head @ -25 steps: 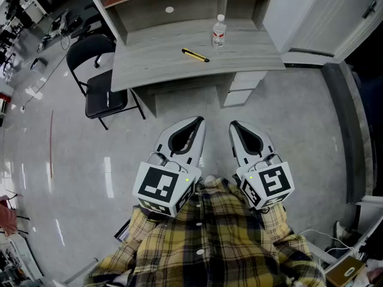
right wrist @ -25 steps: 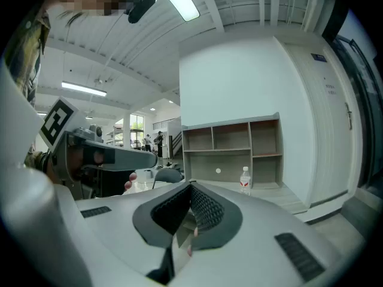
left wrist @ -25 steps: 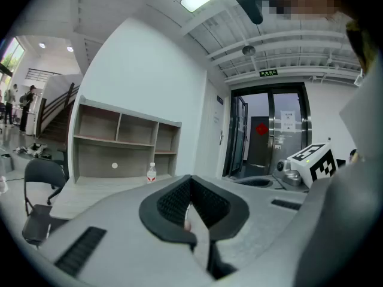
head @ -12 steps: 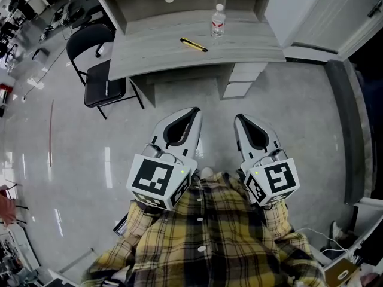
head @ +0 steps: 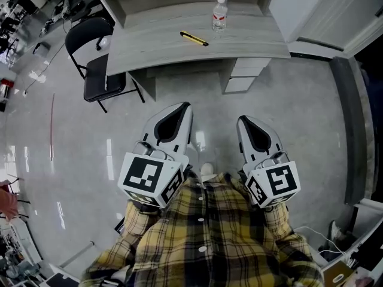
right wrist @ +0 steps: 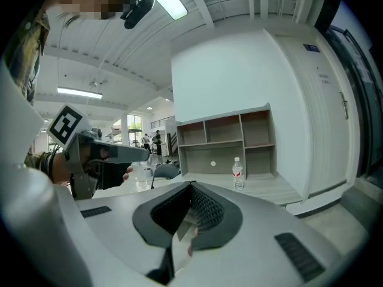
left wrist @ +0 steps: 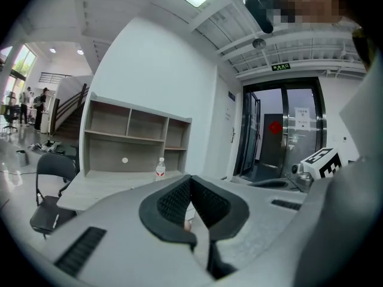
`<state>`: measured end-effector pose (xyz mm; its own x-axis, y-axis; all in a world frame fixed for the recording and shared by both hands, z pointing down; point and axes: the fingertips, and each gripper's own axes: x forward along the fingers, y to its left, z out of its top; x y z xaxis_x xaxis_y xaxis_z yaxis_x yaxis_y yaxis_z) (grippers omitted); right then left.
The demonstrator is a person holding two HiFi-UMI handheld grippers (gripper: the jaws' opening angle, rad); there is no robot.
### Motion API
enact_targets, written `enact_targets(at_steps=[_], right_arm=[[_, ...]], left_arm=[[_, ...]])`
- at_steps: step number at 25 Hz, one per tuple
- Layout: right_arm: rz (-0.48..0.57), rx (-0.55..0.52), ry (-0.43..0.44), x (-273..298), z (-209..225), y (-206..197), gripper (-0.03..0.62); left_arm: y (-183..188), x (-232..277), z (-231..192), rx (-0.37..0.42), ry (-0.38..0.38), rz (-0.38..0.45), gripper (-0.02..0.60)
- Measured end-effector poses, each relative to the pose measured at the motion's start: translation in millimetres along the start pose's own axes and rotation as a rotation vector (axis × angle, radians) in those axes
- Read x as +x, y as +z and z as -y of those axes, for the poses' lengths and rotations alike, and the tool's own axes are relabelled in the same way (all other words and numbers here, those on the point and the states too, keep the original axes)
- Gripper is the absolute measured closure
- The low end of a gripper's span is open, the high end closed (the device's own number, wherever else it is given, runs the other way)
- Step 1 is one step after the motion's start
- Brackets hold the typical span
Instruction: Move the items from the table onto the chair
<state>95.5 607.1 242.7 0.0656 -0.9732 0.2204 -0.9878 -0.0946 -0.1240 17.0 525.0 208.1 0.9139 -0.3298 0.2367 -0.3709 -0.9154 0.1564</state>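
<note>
The left gripper and right gripper are held closed and empty, with a bottle and yellow tool seen on the tabletop at twelve o'clock.

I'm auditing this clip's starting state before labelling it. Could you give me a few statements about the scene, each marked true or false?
1. The water bottle stands upright on the desk. True.
2. The yellow tool lies on the chair. False: it lies on the desk, left of the bottle in the head view.
3. The left hand-held gripper holds the bottle. False: its jaws are shut on nothing, well short of the desk.
4. The right hand-held gripper is shut and empty. True.
5. The chair stands by the desk's left end in the head view. True.
</note>
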Motion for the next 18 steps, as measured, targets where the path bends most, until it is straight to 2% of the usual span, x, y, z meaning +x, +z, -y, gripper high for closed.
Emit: enact_targets(at_steps=[9,18], right_arm=[[-0.023,-0.005,-0.038,79.3,41.1,9.6,0.577],[-0.030,-0.030,-0.078,214.7,75.7,46.4,0.577]], left_arm=[[15.7,75.0,-66.6,-0.019,-0.006,-0.003,0.577],[54.0,168.9,-162.2,0.010,-0.069,-0.031,0.577]])
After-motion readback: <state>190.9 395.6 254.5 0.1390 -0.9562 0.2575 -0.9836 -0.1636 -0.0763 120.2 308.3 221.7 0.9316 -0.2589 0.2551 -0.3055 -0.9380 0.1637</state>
